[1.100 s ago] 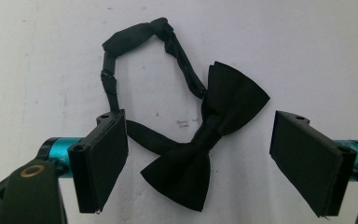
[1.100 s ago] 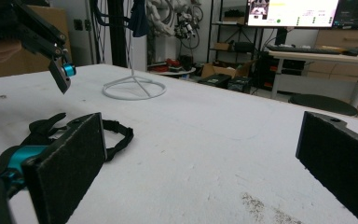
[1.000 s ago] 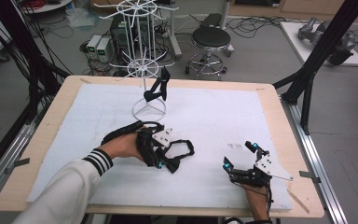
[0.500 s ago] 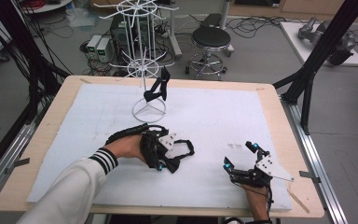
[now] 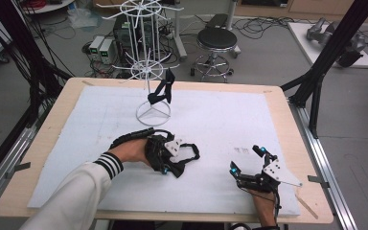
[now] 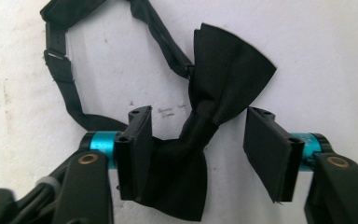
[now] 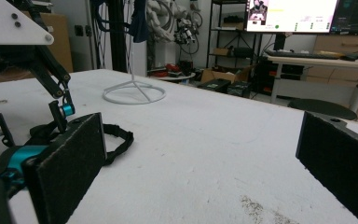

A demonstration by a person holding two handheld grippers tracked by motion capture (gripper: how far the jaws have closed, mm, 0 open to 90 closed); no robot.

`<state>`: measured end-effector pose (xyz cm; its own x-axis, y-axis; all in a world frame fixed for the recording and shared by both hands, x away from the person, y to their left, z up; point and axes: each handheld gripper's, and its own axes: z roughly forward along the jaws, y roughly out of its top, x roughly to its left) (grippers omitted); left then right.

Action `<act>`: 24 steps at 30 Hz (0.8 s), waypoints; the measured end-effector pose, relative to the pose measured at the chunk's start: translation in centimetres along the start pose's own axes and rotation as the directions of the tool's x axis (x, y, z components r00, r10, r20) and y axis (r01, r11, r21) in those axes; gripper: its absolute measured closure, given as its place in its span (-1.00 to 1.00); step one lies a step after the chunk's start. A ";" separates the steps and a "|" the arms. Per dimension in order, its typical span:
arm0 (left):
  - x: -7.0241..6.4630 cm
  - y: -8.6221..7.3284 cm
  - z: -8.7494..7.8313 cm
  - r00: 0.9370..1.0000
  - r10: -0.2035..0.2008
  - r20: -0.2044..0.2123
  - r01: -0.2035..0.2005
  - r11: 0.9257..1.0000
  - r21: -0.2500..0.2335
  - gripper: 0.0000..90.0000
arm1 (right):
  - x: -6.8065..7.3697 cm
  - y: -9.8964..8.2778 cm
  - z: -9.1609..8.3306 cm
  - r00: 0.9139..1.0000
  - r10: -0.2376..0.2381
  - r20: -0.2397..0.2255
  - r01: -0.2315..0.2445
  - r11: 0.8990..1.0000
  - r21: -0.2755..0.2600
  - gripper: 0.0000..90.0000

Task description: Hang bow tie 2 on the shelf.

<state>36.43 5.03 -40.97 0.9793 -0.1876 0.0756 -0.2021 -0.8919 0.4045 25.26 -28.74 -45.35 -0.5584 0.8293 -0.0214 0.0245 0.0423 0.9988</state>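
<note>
A pale wooden table (image 5: 38,143) covered by a white foam sheet (image 5: 220,124) carries the scene, seen from above. Toward the far edge of the sheet stands a tall white wire display rack (image 5: 148,57) on a ring-shaped base, with a black bow tie (image 5: 162,91) hanging from one of its lower hooks.

Near the front of the sheet, left of centre, a person in a white sleeve with black-striped cuff (image 5: 108,165) holds the left gripper (image 5: 172,167) down over a second black fabric bow tie with a looped neck strap (image 6: 205,116), which lies flat on the sheet. In the left gripper view, the bow's knot and lower wing sit between the two black jaws; the jaws have just been closing and stand about half open, the left-hand pad touching the cloth while the right-hand pad remains clear of it. The strap curls away over the sheet beyond the jaws.

Well apart to the right, the right gripper (image 5: 247,160) rests by the front edge, its grey three-cornered plate on top. Its jaws are spread wide with nothing between them, bare sheet showing in the gap in the right gripper view.
</note>
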 end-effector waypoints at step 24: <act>-0.1 0.4 -0.2 1.000 -0.012 -0.011 0.012 1.000 0.018 0.69 | 0.1 0.0 0.0 1.000 0.003 0.000 -0.003 1.000 0.003 -0.98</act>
<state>36.28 4.81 -40.60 0.9817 -0.1725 0.0811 -0.1905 -0.9015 0.3885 25.21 -28.70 -45.35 -0.5582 0.8295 -0.0187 0.0282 0.0415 0.9987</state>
